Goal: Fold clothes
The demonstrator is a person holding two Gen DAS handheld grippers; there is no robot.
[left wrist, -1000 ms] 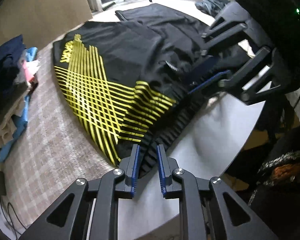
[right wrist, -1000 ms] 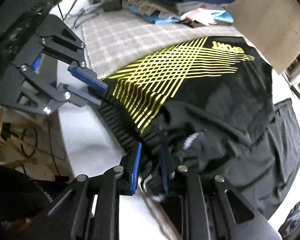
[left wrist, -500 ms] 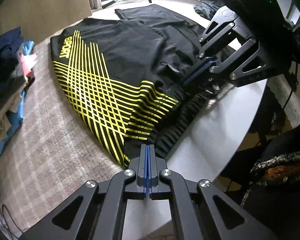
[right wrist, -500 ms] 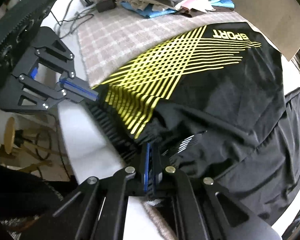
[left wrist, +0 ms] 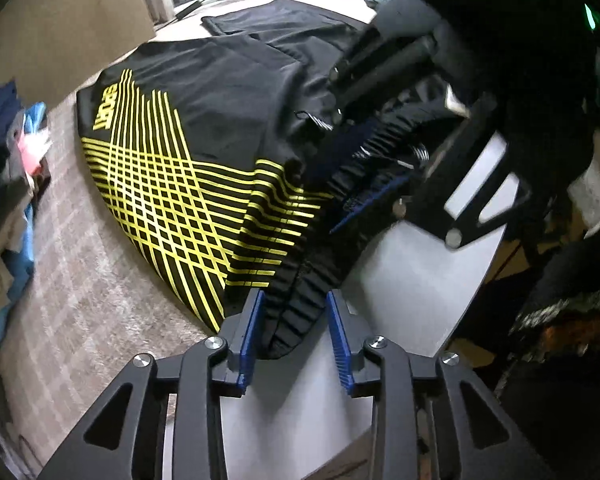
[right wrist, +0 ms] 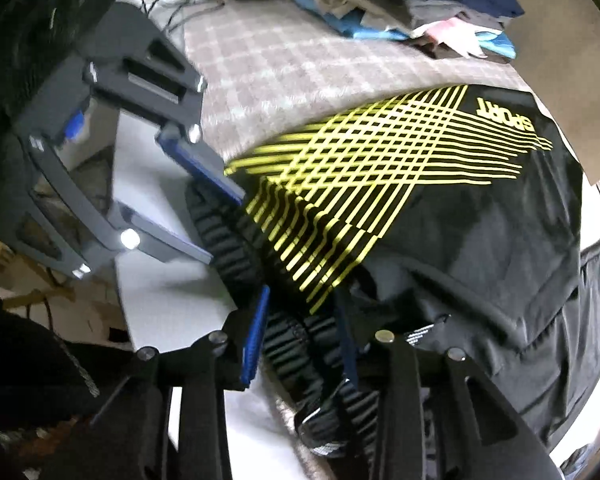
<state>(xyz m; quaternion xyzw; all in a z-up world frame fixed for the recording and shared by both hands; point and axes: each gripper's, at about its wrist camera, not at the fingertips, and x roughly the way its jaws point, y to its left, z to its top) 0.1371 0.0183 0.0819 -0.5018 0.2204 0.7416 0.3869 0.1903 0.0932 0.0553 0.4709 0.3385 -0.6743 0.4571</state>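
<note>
Jaws of the left gripper (left wrist: pixel 296 336) and right gripper (right wrist: pixel 300 336), pressed together half a second ago, now stand apart astride the ribbed waistband of the black shorts (left wrist: pixel 220 120) lying on the table (left wrist: pixel 412 276)

Matt black cloth shorts (left wrist: pixel 228 92) w/ ribbed waistband (left wrist: pixel 296 300); smooth white table (left wrist: pixel 412 280); ridged blue plastic fingers (left wrist: pixel 252 336).
</note>
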